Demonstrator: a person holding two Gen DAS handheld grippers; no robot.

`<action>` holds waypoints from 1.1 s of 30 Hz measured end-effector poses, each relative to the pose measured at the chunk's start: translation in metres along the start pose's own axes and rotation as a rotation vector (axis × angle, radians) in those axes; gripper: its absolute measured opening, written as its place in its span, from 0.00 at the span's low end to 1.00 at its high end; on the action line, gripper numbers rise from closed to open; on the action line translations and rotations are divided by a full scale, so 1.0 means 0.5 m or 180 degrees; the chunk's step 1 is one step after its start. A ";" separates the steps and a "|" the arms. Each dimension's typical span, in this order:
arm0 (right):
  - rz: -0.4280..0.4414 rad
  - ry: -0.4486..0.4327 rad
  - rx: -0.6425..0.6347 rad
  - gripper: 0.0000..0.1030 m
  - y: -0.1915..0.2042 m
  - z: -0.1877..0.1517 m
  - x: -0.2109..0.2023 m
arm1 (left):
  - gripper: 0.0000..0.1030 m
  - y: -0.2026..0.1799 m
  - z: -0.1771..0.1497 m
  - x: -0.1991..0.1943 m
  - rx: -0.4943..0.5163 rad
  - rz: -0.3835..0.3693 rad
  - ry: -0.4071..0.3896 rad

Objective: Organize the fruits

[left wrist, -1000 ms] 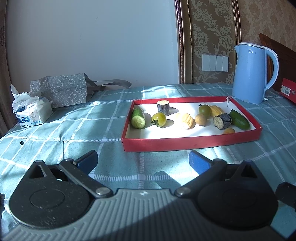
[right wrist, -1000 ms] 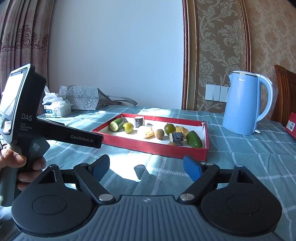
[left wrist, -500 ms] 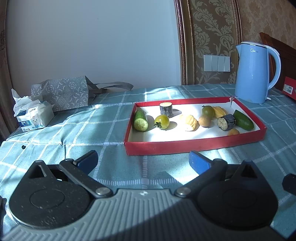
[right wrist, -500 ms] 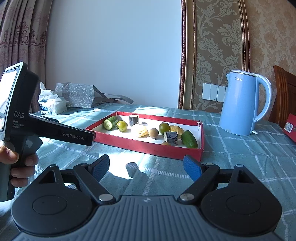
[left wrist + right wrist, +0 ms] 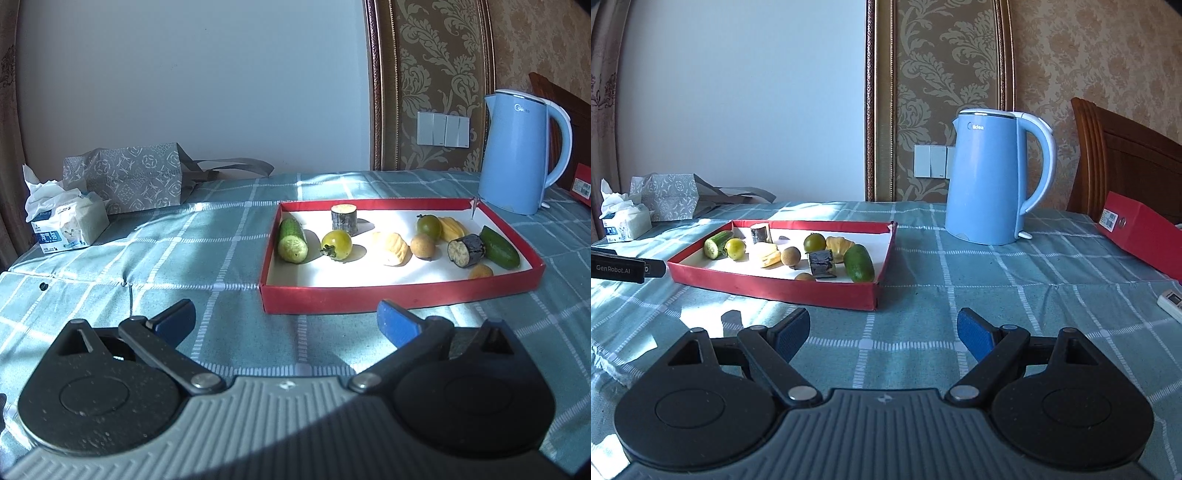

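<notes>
- Your left gripper (image 5: 284, 317) is spread wide at the bottom of its frame, nothing between the pads, hovering over the checked cloth (image 5: 207, 258).
- Your right gripper (image 5: 882, 328) is just as wide and empty.
- Centre right in the left view sits the red tray (image 5: 399, 295), holding the cut cucumber (image 5: 292, 240), green tomato (image 5: 337, 243) and the other fruits.
- Blue kettle (image 5: 986, 177) upper right, behind the tray.

You are facing a tray (image 5: 399, 295) lying on the table (image 5: 207, 254), kettle (image 5: 517, 155) standing behind its right corner, tissues (image 5: 70, 225) sitting far left.
</notes>
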State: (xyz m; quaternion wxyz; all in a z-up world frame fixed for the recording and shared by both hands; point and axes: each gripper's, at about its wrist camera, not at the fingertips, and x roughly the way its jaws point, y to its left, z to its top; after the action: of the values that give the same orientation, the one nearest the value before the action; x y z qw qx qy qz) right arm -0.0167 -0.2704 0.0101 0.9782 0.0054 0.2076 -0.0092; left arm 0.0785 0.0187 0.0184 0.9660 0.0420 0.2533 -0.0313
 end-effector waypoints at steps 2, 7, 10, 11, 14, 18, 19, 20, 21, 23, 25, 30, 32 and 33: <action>-0.0018 0.0014 -0.0028 0.85 -0.003 -0.002 0.004 | 1.00 0.000 0.000 0.003 -0.0009 -0.0019 0.0027; -0.0028 0.0087 -0.0178 0.85 -0.013 -0.005 0.030 | 1.00 0.006 -0.003 0.011 -0.0034 0.0026 0.0075; -0.0026 0.0173 -0.0140 0.85 -0.034 -0.005 0.051 | 1.00 0.012 -0.005 0.013 -0.0036 0.0056 0.0069; -0.0038 0.0197 -0.0115 0.85 -0.042 -0.006 0.057 | 1.00 0.015 -0.005 0.014 -0.0035 0.0062 0.0075; -0.0112 0.0252 -0.0066 0.85 -0.062 -0.009 0.067 | 1.00 0.019 -0.004 0.016 -0.0060 0.0041 0.0102; -0.0151 0.0290 -0.0017 0.85 -0.078 -0.015 0.070 | 1.00 0.021 -0.002 0.019 -0.0097 0.0035 0.0136; -0.0153 0.0295 -0.0015 0.85 -0.079 -0.016 0.071 | 1.00 0.021 -0.002 0.021 -0.0111 0.0023 0.0155; -0.0150 0.0298 -0.0015 0.85 -0.080 -0.018 0.070 | 1.00 0.021 -0.001 0.022 -0.0119 0.0010 0.0170; -0.0144 0.0300 -0.0012 0.85 -0.080 -0.019 0.070 | 1.00 0.020 -0.001 0.023 -0.0124 0.0002 0.0185; -0.0134 0.0305 -0.0011 0.85 -0.080 -0.020 0.070 | 1.00 0.019 -0.002 0.023 -0.0127 -0.0010 0.0196; -0.0125 0.0299 -0.0020 0.85 -0.079 -0.020 0.070 | 1.00 0.018 -0.002 0.023 -0.0122 -0.0016 0.0198; -0.0028 0.0340 -0.0045 0.85 -0.081 -0.020 0.084 | 1.00 0.016 -0.002 0.020 -0.0115 -0.0012 0.0178; 0.0008 0.0373 -0.0051 0.85 -0.082 -0.022 0.091 | 1.00 0.016 -0.001 0.019 -0.0112 -0.0015 0.0164; 0.0004 0.0394 -0.0043 0.85 -0.082 -0.024 0.094 | 1.00 0.017 -0.001 0.019 -0.0110 -0.0025 0.0161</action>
State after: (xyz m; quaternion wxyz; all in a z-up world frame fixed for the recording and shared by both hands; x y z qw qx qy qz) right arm 0.0206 -0.3121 -0.0205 0.9635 -0.0006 0.2677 -0.0069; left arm 0.0871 0.0267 0.0139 0.9597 0.0251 0.2784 -0.0296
